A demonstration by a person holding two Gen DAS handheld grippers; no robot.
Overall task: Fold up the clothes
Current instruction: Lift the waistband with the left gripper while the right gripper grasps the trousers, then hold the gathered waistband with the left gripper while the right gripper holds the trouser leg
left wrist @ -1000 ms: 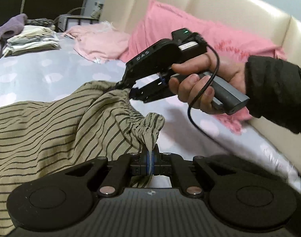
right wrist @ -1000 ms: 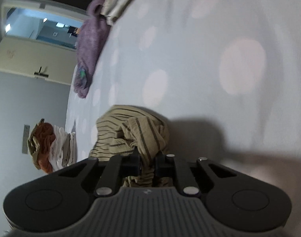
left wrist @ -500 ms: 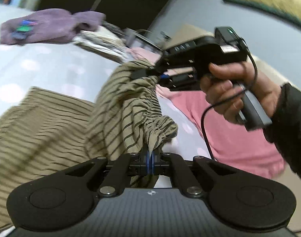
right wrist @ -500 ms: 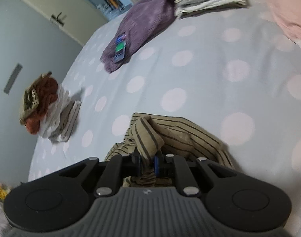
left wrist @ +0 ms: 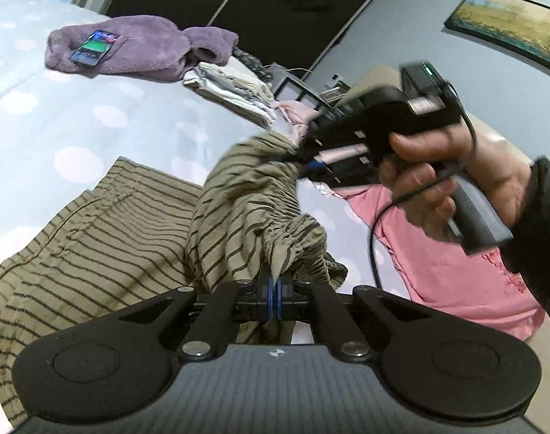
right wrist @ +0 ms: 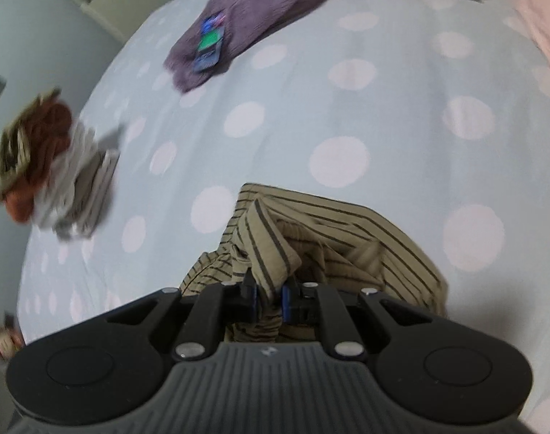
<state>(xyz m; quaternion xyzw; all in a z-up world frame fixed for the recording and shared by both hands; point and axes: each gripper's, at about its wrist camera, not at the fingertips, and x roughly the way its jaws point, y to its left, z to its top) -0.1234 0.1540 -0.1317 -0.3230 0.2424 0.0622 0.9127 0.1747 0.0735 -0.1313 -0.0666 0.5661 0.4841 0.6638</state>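
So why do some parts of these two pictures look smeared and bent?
Left wrist view: the right gripper and the hand holding it are motion-blurred, while the striped garment is sharp. Right wrist view: the clothes pile at the left edge is streaked; the fisheye lens bows the dotted bedsheet.

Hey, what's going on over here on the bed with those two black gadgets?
A person is folding laundry with a hand-held gripper in each hand. Both the left gripper and the right gripper are clamped on a tan striped garment, holding its bunched end up off the polka-dot bed sheet while the rest trails on the bed. Nearby lie a purple fleece with a phone on it and a stack of folded clothes.
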